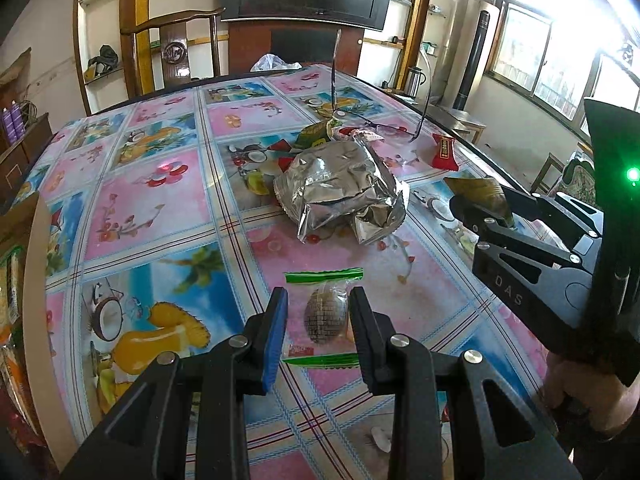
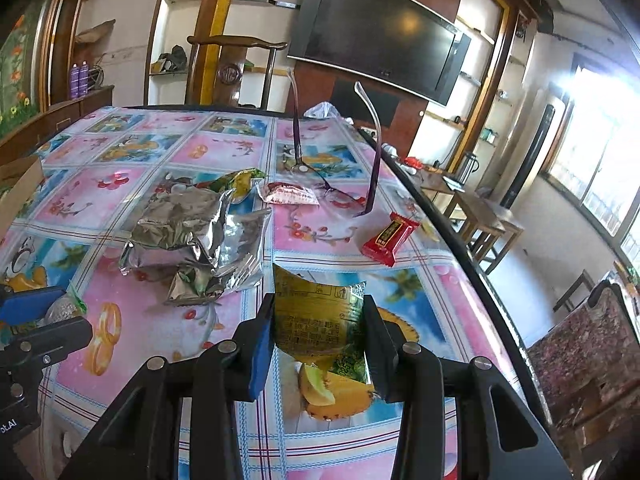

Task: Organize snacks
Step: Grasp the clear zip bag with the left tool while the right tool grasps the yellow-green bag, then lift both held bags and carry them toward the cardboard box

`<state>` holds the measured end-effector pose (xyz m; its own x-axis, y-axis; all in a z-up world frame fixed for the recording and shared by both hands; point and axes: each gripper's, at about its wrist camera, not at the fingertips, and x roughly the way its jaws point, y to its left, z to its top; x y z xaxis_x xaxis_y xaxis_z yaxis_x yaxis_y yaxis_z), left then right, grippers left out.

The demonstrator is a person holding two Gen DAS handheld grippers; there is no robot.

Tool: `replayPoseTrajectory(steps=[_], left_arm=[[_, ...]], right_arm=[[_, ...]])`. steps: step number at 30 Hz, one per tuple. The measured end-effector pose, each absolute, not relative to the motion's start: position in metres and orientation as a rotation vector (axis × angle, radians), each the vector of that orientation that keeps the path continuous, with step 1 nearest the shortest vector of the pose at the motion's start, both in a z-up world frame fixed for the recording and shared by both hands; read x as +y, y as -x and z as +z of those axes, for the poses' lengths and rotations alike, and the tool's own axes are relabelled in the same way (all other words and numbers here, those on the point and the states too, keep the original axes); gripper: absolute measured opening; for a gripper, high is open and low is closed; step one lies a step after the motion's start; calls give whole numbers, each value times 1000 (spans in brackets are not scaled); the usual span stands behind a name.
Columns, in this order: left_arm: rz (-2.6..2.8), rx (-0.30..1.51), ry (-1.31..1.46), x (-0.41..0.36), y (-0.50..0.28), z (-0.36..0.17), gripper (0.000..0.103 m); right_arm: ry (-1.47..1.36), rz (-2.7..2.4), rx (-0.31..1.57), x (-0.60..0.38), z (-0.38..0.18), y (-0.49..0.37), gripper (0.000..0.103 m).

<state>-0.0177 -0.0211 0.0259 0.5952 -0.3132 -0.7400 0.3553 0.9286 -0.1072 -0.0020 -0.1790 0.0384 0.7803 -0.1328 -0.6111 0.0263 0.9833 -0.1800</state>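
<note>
Tablecloth [image 1: 160,208] of glossy plastic, printed with fruit squares, covers the table in the left wrist view. The left gripper [image 1: 318,320] has its jaws clamped on one clear green-edged packet [image 1: 326,314] holding a round brown snack. One crumpled silver foil bag [image 1: 340,192] lies beyond, one red packet [image 1: 444,154] farther right.

In the right wrist view, the right gripper [image 2: 318,330] pinches one yellow-green snack pouch [image 2: 316,316] above the table. One pair of glasses [image 2: 340,196] rests upside down near the far edge.

Bright daylight blows out the windows [image 1: 560,52]; fisheye edges bend.
</note>
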Motion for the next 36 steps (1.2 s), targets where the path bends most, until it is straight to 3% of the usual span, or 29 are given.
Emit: replayPoseTrajectory(steps=[15, 36], left_arm=[[-391, 853, -52, -22, 18, 26, 30], [-468, 797, 124, 13, 19, 56, 30]], right_arm=[[151, -91, 652, -181, 41, 5, 43], [-171, 178, 678, -171, 52, 25, 43]])
